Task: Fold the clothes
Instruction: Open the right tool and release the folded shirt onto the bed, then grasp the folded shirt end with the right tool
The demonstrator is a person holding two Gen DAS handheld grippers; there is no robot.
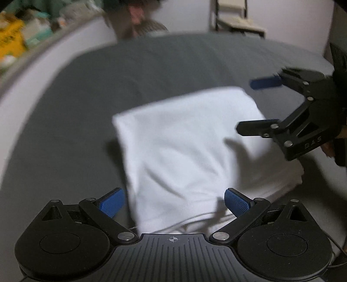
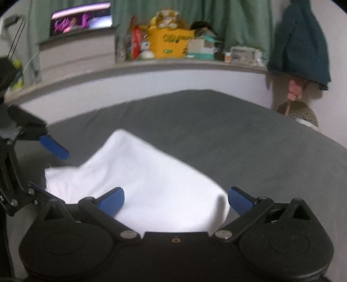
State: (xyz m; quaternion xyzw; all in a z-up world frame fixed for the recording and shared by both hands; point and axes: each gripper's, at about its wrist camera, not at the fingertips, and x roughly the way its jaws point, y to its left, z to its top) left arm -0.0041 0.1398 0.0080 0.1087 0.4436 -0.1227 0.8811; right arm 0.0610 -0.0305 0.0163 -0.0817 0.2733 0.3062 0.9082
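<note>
A white garment lies folded into a rough rectangle on the dark grey bed cover. It also shows in the right wrist view. My left gripper is open and empty, just above the garment's near edge. My right gripper is open and empty over the garment's right side. In the left wrist view the right gripper hangs open at the garment's right edge. In the right wrist view the left gripper is at the far left, open.
A white low wall runs behind the bed, topped by a ledge with a yellow box, packets and a laptop screen. A dark teal jacket hangs at the right. A chair stands beyond the bed.
</note>
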